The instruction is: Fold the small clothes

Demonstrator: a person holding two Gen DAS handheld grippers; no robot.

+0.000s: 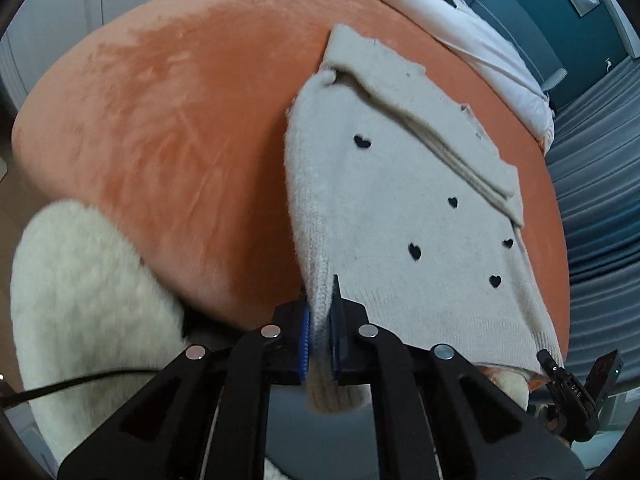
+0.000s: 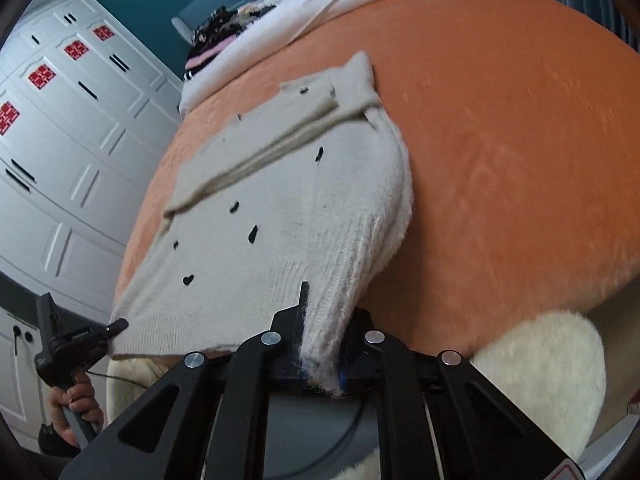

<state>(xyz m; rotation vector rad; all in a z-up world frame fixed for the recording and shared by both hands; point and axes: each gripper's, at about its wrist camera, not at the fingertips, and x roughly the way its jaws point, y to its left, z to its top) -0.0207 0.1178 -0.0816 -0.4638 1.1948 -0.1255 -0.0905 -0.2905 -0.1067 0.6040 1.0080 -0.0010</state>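
The left gripper (image 1: 318,344) has its jaws closed on one hem corner of the cream sweater (image 1: 400,216), and the right gripper (image 2: 322,344) clamps the other corner. The sweater lies on the orange bed (image 1: 160,120) — sleeves already folded in; the bottom-to-top fold seems left.

Small white letters "DAS" on the right claw (image 1: 576,390), nothing else legible
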